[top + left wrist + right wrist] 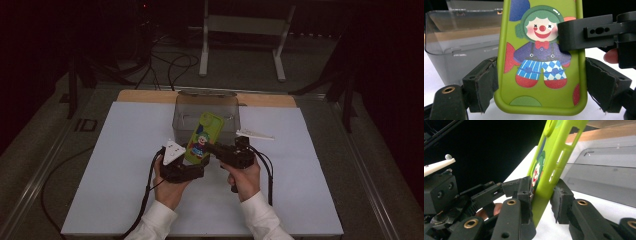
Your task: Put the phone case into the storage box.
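Note:
A lime-green phone case (202, 136) printed with a clown stands upright above the white table cover. My left gripper (195, 159) is shut on it. In the left gripper view its pads (485, 83) press the two long edges of the case (539, 62) near the bottom. My right gripper (211, 148) comes in from the right and is shut on the same case. In the right gripper view one pad (525, 191) lies on the printed face and the other on the back of the case (556, 157). A right finger (576, 35) covers part of the clown's face.
A clear plastic box (184, 114) stands just behind the case at the table's far middle, also seen as the box (454, 40) and the box (604, 177). The white cover (120, 150) spreads over a wooden tabletop (145, 96). Cables and a white frame lie on the floor beyond.

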